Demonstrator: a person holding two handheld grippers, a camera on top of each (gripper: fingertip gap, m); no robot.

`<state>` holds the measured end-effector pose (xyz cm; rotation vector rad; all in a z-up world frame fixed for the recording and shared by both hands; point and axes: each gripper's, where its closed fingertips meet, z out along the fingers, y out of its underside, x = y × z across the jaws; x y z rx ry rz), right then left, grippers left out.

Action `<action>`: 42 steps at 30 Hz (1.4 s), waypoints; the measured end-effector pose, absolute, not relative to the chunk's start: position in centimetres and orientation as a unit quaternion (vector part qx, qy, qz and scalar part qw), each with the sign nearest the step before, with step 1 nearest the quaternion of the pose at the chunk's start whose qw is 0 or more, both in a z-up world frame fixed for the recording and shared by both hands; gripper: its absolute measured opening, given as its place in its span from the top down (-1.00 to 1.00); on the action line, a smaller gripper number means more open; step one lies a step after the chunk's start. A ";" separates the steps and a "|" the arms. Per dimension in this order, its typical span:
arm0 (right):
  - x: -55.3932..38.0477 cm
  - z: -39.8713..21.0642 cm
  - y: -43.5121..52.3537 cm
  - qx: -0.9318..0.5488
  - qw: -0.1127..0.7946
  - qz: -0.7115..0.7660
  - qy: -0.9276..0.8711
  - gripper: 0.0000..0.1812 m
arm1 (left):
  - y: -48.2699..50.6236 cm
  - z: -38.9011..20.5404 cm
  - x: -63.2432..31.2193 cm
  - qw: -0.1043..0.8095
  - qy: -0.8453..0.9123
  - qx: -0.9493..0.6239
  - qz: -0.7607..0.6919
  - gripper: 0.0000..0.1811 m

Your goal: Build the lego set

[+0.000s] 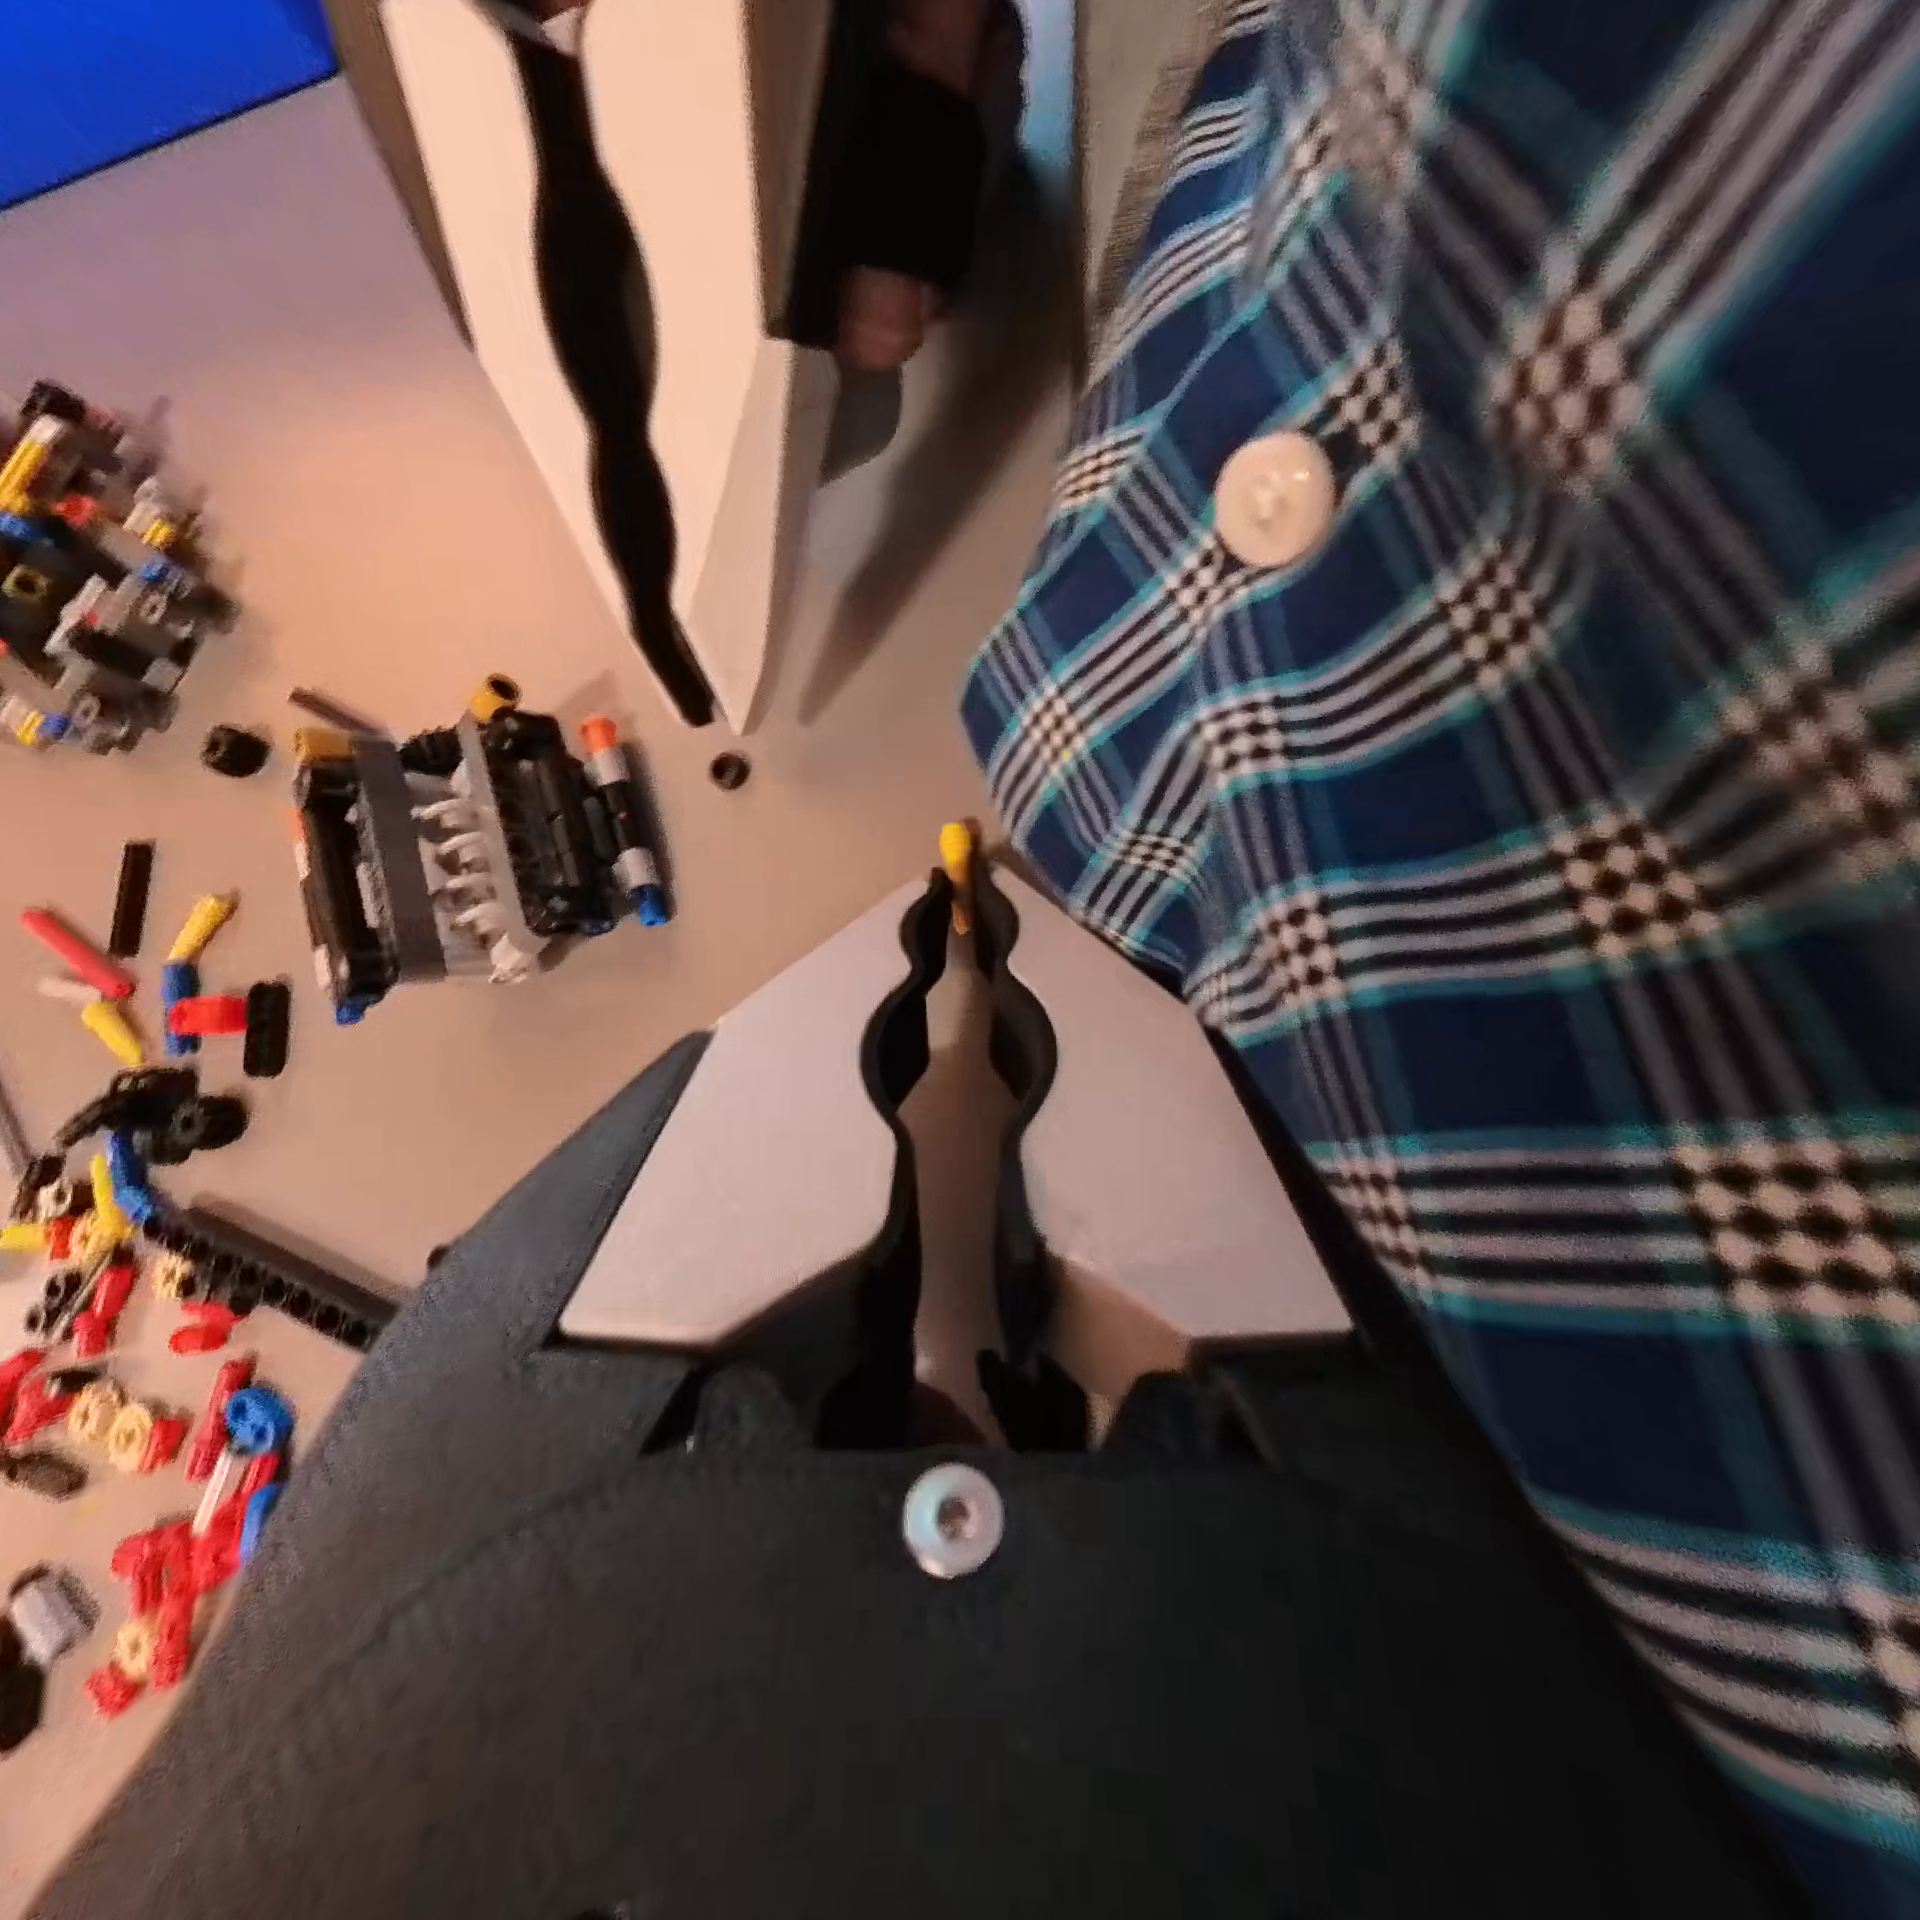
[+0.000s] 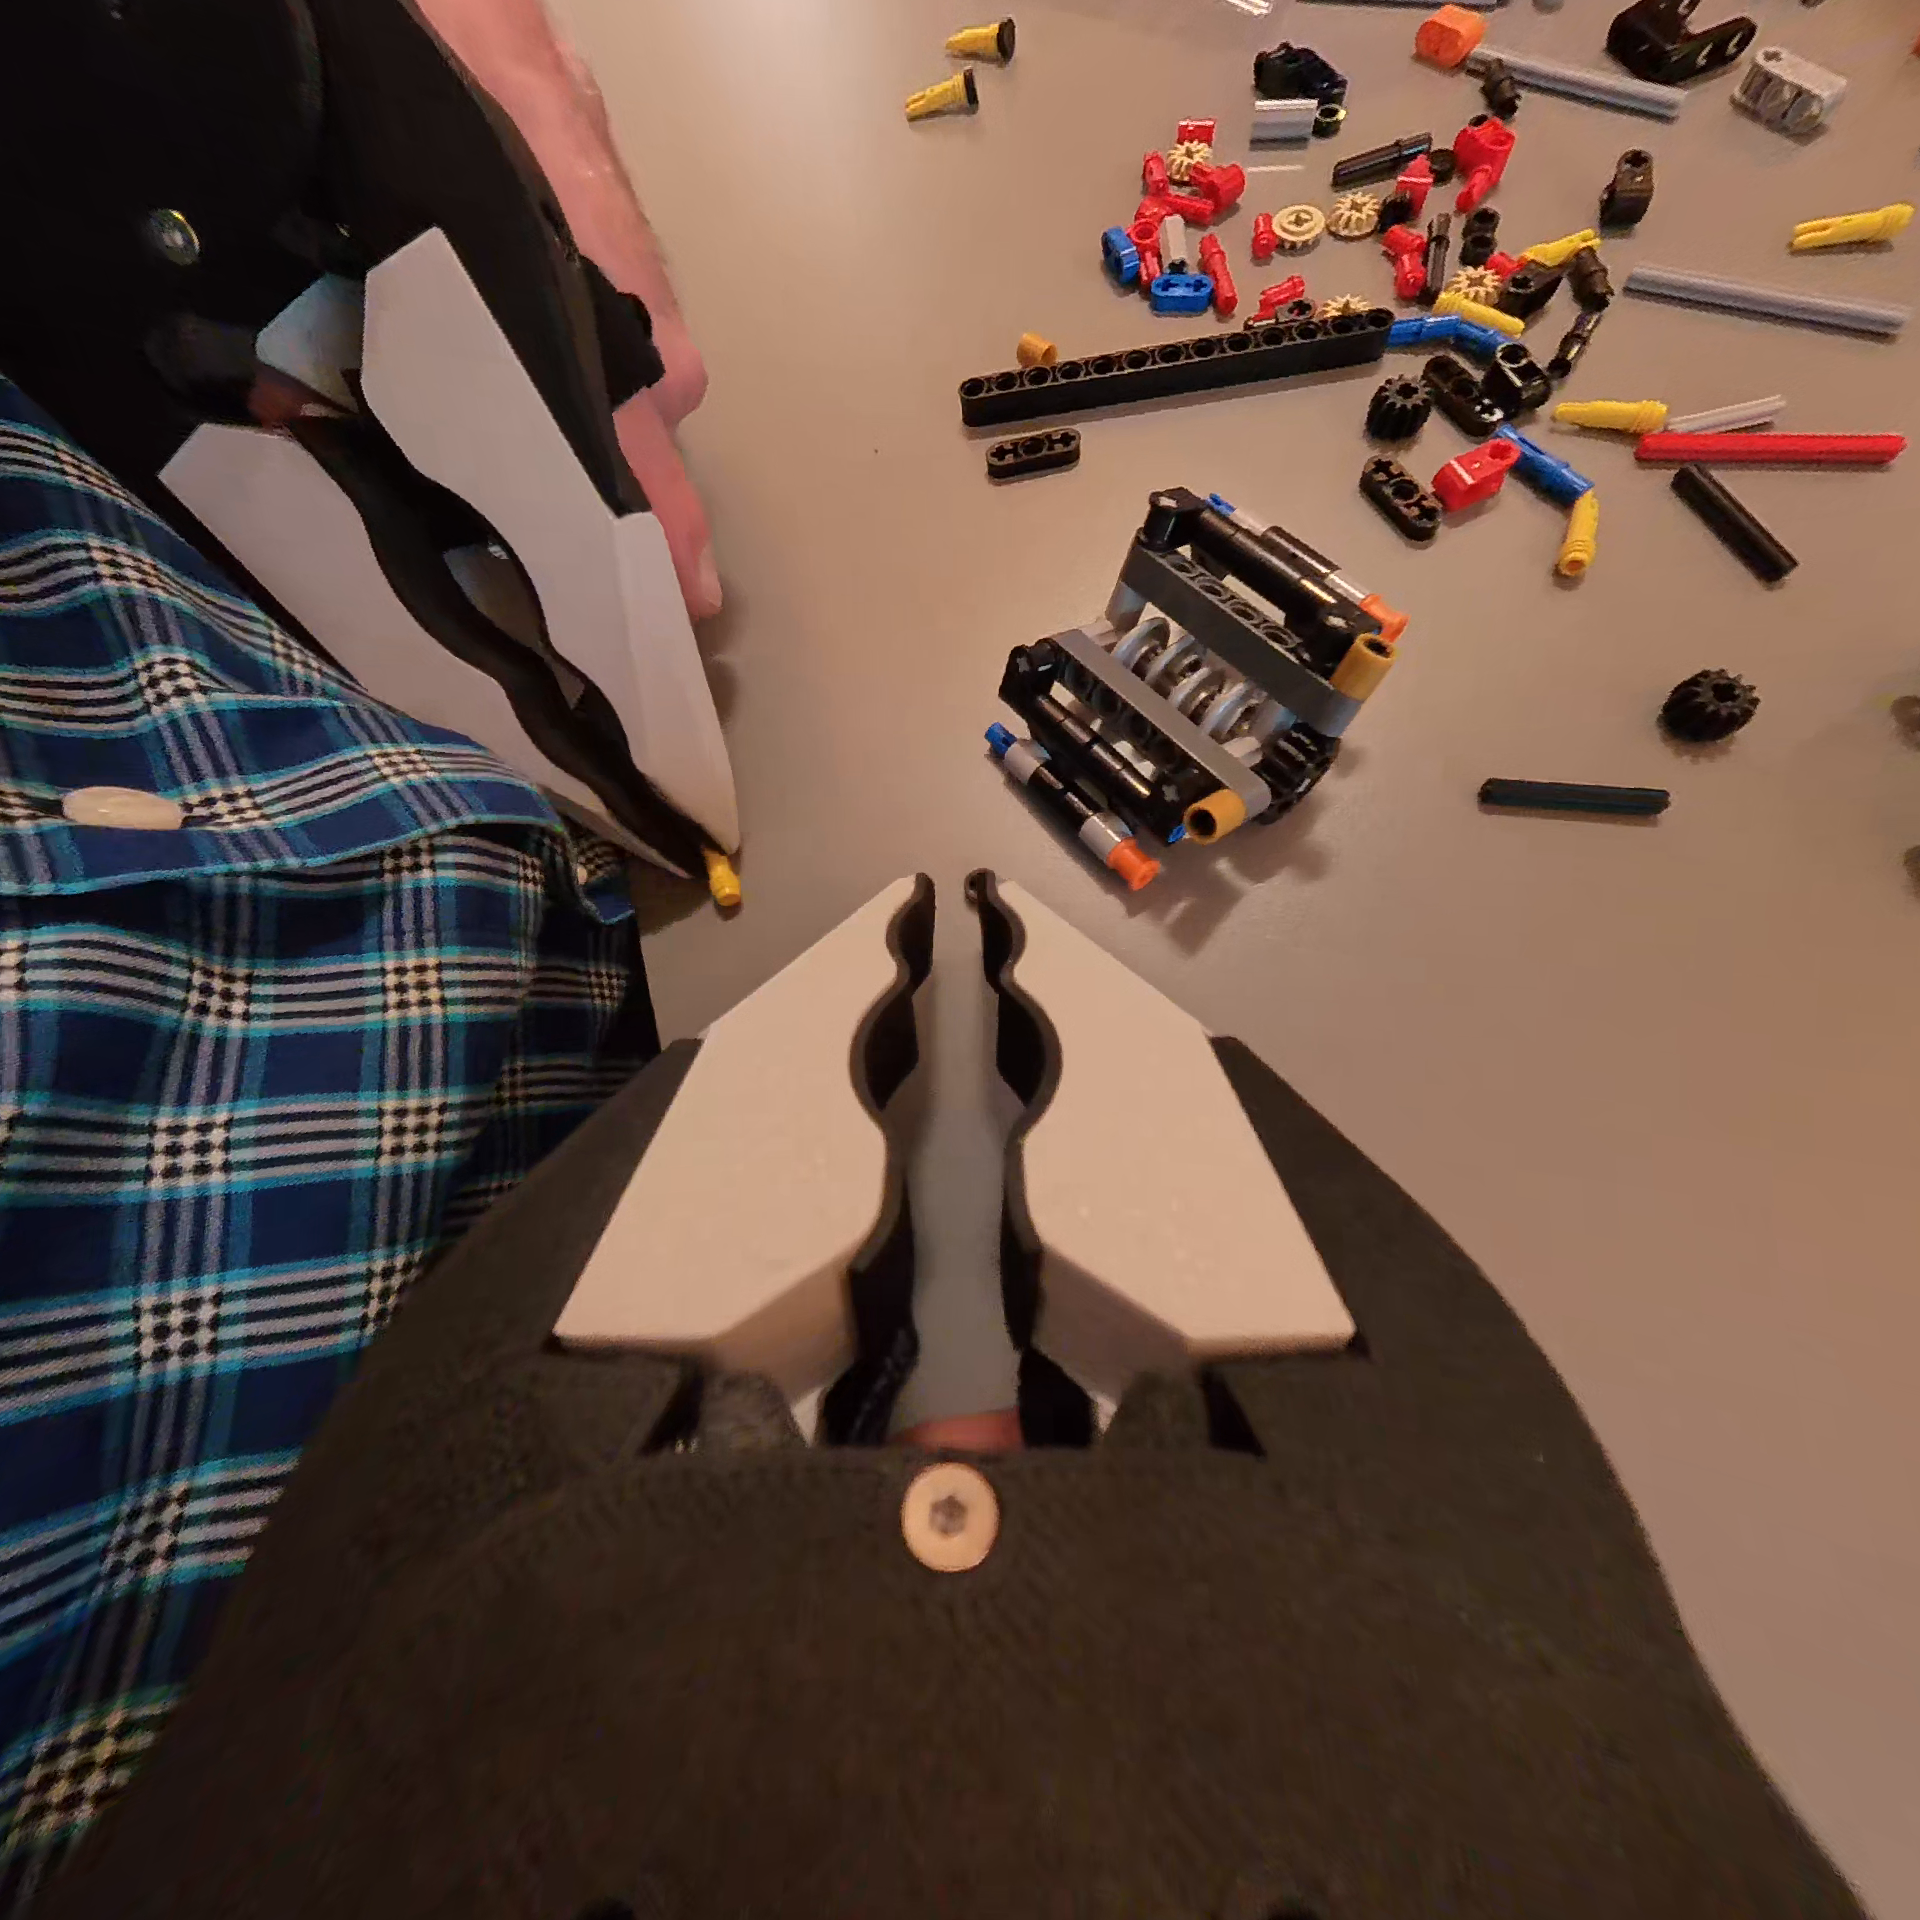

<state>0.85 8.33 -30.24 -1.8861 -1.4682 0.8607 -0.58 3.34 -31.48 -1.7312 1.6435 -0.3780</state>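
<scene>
Right up close in the left wrist view, the left gripper [image 1: 961,894] pinches a small yellow peg [image 1: 957,862] at the very tips of its two fingers, and the peg sticks out past them. Going from the left side of that view, a heap of loose pieces [image 1: 125,1340] in red, yellow, blue and black lies on the table [image 1: 343,436]. Next comes the little engine block [image 1: 473,847], a gray and black build with orange and blue ends, sitting flat on the table. Past it is a small black ring [image 1: 729,769], just below the tip of the right gripper [image 1: 698,715], which reaches down from the top. On the far right is a blue plaid shirt [image 1: 1558,831] with a white button [image 1: 1274,499], very near the peg. In the right wrist view, from the left, the shirt [image 2: 260,1039] shows again, then the left gripper [image 2: 717,847] with the yellow peg [image 2: 722,875] in its tips and a hand [image 2: 665,436] behind it. In the middle, the right gripper [image 2: 954,891] has its fingers almost together with a thin gap, and holds nothing. To its right is the engine block [image 2: 1195,686], near but not touching. A long black beam [image 2: 1174,364] and many small parts [image 2: 1455,249] lie farther off.
</scene>
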 end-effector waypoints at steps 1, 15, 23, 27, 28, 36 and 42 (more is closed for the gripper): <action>0.8 -30.3 8.4 -0.709 0.299 0.317 -0.554 0.92 | 3.7 -31.5 -0.7 0.359 0.623 -0.680 -0.140 0.98; -1.0 -31.4 7.5 -0.675 0.309 0.254 -0.620 1.00 | 6.2 -31.4 -2.6 0.391 0.532 -0.745 -0.101 0.98; -1.4 -30.2 7.3 -0.676 0.319 0.292 -0.596 0.91 | 7.2 -29.6 -3.1 0.419 0.453 -0.771 -0.156 0.99; -2.2 -27.3 7.9 -0.702 0.328 0.405 -0.485 0.86 | 8.4 -26.5 -2.4 0.470 0.351 -0.768 -0.256 0.99; -2.2 -26.5 8.1 -0.704 0.328 0.436 -0.455 0.87 | 8.7 -25.8 -2.4 0.478 0.323 -0.766 -0.283 0.99; -2.4 -23.8 8.8 -0.698 0.307 0.564 -0.318 0.91 | 9.2 -23.2 -1.6 0.526 0.265 -0.728 -0.351 0.99; -2.2 -22.9 9.9 -0.680 0.453 0.422 -0.393 0.81 | 10.0 -22.6 -1.6 0.494 0.158 -0.725 -0.454 0.99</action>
